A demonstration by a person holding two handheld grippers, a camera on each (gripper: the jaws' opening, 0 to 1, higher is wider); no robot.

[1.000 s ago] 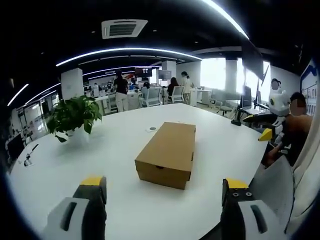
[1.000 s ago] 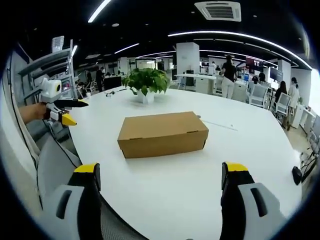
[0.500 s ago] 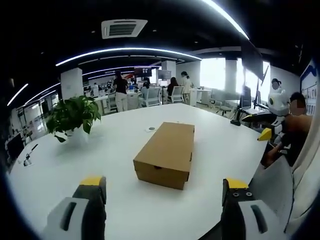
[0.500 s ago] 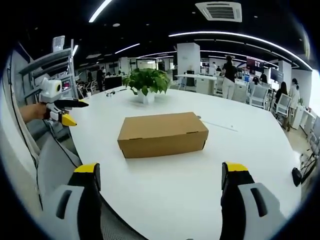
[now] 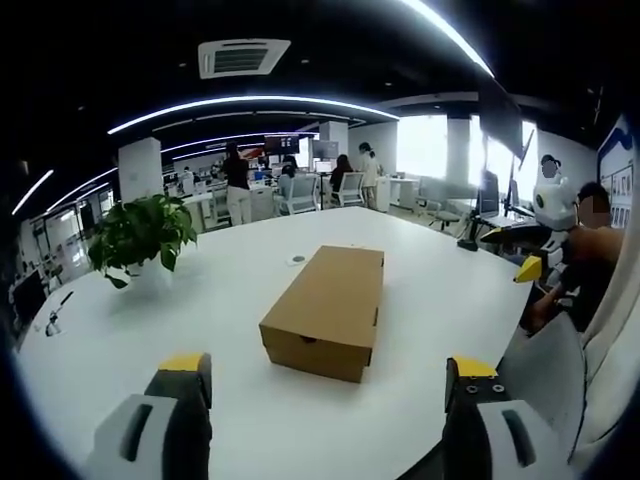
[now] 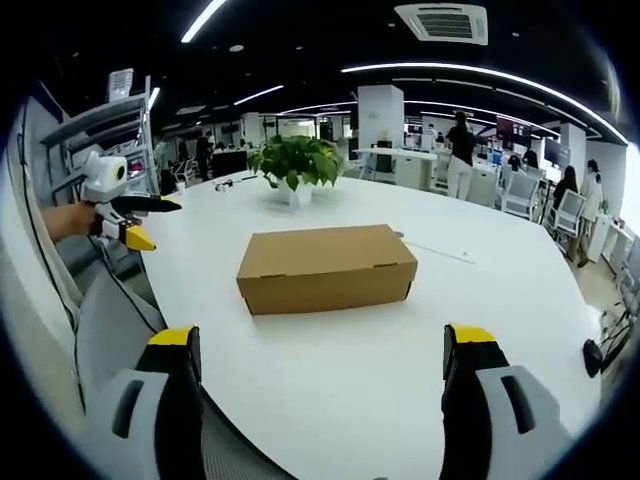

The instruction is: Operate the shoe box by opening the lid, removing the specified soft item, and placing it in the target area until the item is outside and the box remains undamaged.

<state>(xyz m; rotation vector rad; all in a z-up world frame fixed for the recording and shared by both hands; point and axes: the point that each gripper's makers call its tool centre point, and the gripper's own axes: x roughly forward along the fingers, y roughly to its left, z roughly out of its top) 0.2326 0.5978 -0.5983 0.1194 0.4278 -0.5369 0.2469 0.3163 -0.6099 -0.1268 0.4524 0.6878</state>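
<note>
Both my tongs gape wide and empty, the left tongs [image 5: 325, 385] and the right tongs [image 6: 320, 385] hanging short of the shoe box [image 6: 325, 266]; over the last second the box has only slid a touch toward 7 o'clock in the left gripper view, my hand drifting, so I judge the task barely begun. The box sits lid shut mid-bench at 12 o'clock of both tongs, untouched. The white bench [image 5: 240, 300] carries a potted plant [image 5: 140, 232] at 10 o'clock, open office beyond.
</note>
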